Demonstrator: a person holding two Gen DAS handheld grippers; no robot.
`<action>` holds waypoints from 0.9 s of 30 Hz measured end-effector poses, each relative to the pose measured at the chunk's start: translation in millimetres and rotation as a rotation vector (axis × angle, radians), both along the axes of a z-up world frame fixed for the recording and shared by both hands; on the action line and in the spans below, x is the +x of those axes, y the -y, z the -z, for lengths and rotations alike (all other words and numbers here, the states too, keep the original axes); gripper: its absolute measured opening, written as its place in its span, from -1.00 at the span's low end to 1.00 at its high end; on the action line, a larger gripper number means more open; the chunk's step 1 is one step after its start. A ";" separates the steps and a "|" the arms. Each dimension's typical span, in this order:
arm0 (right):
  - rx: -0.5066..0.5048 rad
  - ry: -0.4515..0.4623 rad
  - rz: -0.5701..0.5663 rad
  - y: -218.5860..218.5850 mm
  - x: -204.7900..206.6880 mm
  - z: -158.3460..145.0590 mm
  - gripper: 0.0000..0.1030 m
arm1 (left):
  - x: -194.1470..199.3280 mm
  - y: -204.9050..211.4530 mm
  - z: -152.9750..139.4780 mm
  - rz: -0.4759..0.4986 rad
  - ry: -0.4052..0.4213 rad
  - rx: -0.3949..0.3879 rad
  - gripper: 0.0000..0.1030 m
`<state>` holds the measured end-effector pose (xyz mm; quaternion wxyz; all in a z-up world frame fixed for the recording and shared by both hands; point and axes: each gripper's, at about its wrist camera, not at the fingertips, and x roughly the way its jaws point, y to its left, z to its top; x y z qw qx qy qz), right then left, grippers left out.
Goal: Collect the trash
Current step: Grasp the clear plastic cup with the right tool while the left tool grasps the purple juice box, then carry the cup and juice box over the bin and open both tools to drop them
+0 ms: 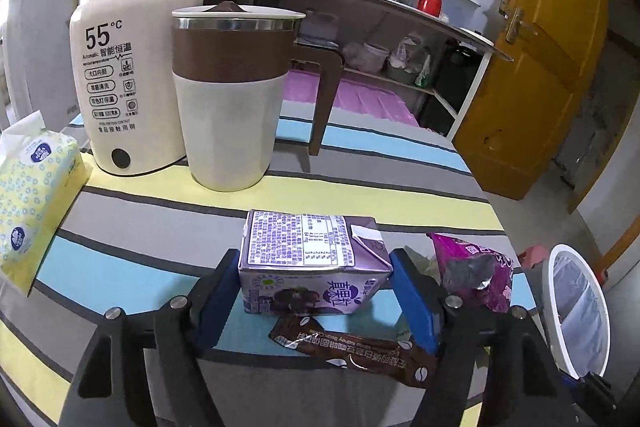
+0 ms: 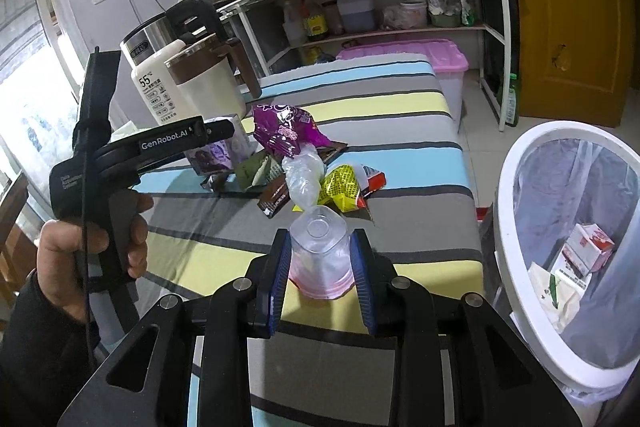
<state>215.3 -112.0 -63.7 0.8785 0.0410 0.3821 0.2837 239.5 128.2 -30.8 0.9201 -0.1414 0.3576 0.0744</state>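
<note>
Trash: a few cartons sit in the bin, most is left on the table.

Left wrist: left gripper [image 1: 310, 291] spread wide around the purple milk carton [image 1: 310, 263] at lower center, brown wrapper [image 1: 352, 351] below; mug [image 1: 232, 99] and kettle [image 1: 136, 67] crowd behind.
Right wrist: right gripper [image 2: 320, 263] clamps a clear plastic bottle [image 2: 318, 251]; bin [image 2: 568, 247] at right, wrapper pile [image 2: 304, 163] mid-frame.

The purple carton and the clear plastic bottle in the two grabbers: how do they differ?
The purple carton is boxy, opaque and printed; the clear plastic bottle is see-through and crumpled. The carton sits on the striped table between the open left gripper; the bottle is squeezed in the right gripper. Both are empty drink containers.
</note>
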 end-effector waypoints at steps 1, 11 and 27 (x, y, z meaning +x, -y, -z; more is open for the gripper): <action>0.000 0.002 -0.001 0.3 -0.7 -0.2 -0.39 | -1.4 1.3 -0.3 0.002 0.003 0.010 0.43; -0.010 0.020 0.000 10.7 -17.5 -6.3 -0.39 | -40.8 11.3 -19.0 0.008 0.060 0.017 0.42; -0.012 0.082 0.044 42.6 -61.4 -33.7 -0.39 | -122.1 68.2 -41.8 0.136 0.101 0.022 0.42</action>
